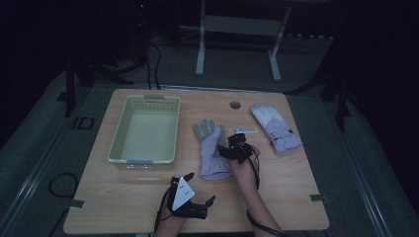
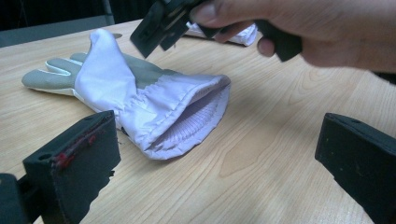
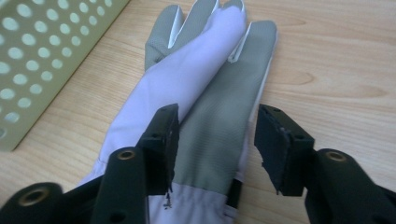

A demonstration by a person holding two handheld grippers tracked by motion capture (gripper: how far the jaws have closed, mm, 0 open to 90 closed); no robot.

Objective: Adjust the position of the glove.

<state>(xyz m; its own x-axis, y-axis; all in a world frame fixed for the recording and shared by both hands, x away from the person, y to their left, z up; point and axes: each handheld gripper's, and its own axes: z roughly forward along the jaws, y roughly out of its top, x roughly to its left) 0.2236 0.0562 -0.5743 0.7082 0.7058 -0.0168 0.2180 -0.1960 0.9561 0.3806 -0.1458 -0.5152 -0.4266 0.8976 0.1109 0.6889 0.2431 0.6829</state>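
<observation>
- near glove (image 1: 213,150) lies flat mid-table, basket (image 1: 145,129) at its 9 o'clock, nothing binned yet
- right gripper (image 3: 217,140) spread over its palm, no pinch
- left gripper (image 1: 197,206) spread, idle
- second glove (image 1: 275,127) waits at 2 o'clock

The right gripper (image 1: 231,146) is held out ahead of the person, its forearm reaching in from the bottom edge, the hand (image 1: 244,165) wrapped around the grip from behind. Its jaws stand partly apart — pads pressing on nothing — and tilt downward. The left gripper (image 1: 210,201) sits low and close to the person, lying nearly level and pointing to the right, jaws wide apart with nothing between them.
</observation>
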